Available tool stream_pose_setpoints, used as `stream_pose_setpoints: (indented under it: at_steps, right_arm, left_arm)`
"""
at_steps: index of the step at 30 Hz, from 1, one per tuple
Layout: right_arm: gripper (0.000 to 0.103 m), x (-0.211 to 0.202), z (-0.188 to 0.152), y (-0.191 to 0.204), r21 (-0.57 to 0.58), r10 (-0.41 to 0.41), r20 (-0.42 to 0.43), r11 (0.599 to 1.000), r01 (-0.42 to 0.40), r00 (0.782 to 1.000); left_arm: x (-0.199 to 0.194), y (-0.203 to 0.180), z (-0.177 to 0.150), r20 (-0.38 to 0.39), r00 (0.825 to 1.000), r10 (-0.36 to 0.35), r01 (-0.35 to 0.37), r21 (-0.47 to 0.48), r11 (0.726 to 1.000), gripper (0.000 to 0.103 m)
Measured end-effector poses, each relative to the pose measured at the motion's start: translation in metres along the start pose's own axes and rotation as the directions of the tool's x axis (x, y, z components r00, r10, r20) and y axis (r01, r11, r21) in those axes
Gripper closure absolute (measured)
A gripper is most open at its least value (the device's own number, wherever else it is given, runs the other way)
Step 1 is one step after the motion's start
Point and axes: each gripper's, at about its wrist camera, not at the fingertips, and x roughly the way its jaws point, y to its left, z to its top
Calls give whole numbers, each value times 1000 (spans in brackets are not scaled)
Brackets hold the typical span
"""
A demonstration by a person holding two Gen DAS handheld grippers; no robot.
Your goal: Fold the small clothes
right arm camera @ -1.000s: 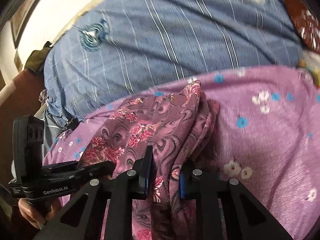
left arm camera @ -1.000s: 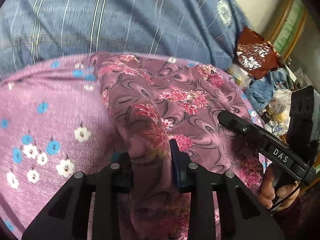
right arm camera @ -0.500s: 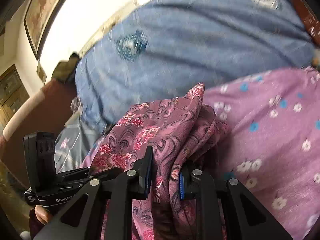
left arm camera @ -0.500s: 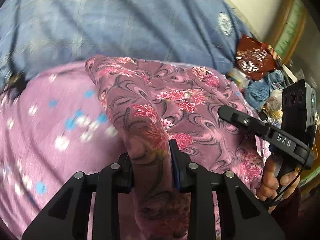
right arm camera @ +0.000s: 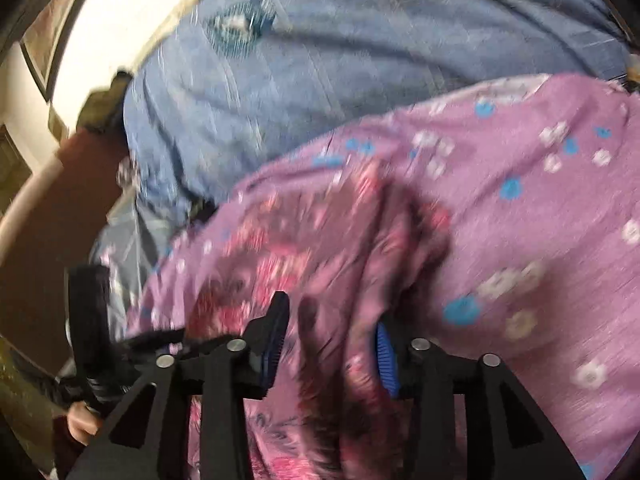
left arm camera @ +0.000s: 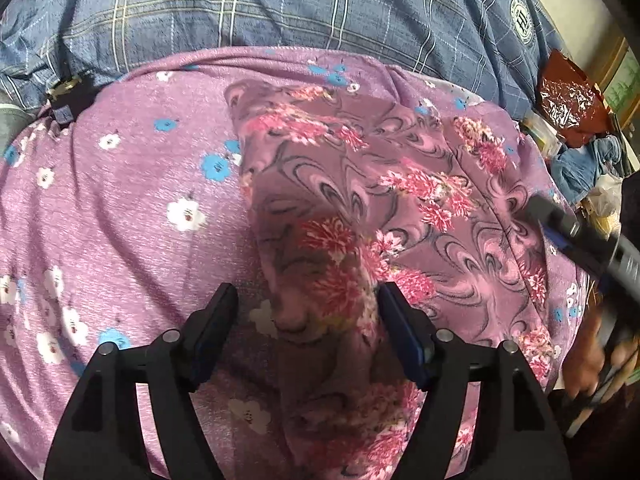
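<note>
Garment folded, long axis away from left tongs, parted

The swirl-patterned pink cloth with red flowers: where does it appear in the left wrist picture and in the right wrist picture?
Left wrist view: the swirl-patterned cloth fills the centre and right, running down between the open fingers of the left gripper.
Right wrist view: it is blurred, at lower centre, passing between the open fingers of the right gripper.
Shared landmark: the purple sheet with blue and white flowers under it.
</note>
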Motion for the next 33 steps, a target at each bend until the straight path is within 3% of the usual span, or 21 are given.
stream_pose_setpoints:
  at_steps: [1, 5, 7, 9, 12, 14, 16, 17, 18, 20, 22, 25, 28, 29, 33]
  right_arm:
    - [52, -7, 5, -7, 14, -7, 27, 1000, 7, 1000]
    - [53, -35, 17, -30, 80, -17, 115, 997, 8, 993]
    - [59, -47, 16, -19, 34, -58, 158, 998, 54, 986]
    - [73, -49, 15, -1, -39, -85, 169, 995, 92, 982]
    - [78, -41, 0, 31, -162, -72, 124, 983, 91, 990]
    - [78, -27, -9, 40, -193, -97, 87, 975, 112, 991]
    - [78, -1, -13, 34, -175, -139, 4, 975, 137, 990]
    - [78, 13, -15, 26, -160, -166, -42, 975, 157, 985]
    - [78, 25, -19, 18, -150, -192, -83, 973, 178, 978]
    - [77, 31, -19, 3, -91, -165, -87, 983, 157, 982]
    - [74, 23, -14, 4, -61, -159, -102, 986, 153, 982]
    - [71, 3, -19, 14, -88, -200, -45, 977, 195, 979]
    - [71, -23, -29, 27, -119, -229, 1, 967, 227, 974]
    - [71, -34, -32, 33, -139, -254, 26, 957, 255, 967]
    - [70, -74, -35, 57, -229, -346, 120, 902, 365, 931]
  left_arm:
    - [-7, 2, 0, 18, 1000, 11, -11, 0, 1000, 30]
    - [-41, 0, 1, 147, 988, 46, -45, -10, 999, 30]
    - [-50, -3, 4, 196, 979, 54, -49, -29, 998, 30]
    - [-55, -10, 4, 231, 970, 68, -63, -28, 998, 30]
    - [-44, -23, 0, 213, 969, 121, -130, 26, 991, 25]
    - [-23, -26, -3, 145, 976, 161, -170, 54, 984, 25]
    - [-1, -23, -7, 67, 979, 190, -194, 57, 979, 23]
    - [7, -19, -8, 50, 983, 174, -177, 43, 983, 18]
    - [8, -14, -7, 55, 986, 158, -159, 13, 987, 14]
    - [3, -7, -4, 53, 990, 131, -129, -38, 991, 15]
    - [-6, -7, -5, 88, 984, 153, -148, -62, 987, 15]
    - [-31, -18, -11, 151, 965, 216, -205, -85, 975, 15]
    - [-64, -40, -28, 247, 918, 309, -300, -76, 951, 14]
    - [-80, -51, -40, 294, 892, 343, -337, -73, 939, 14]
    - [-122, -74, -66, 403, 840, 364, -375, -54, 925, 8]
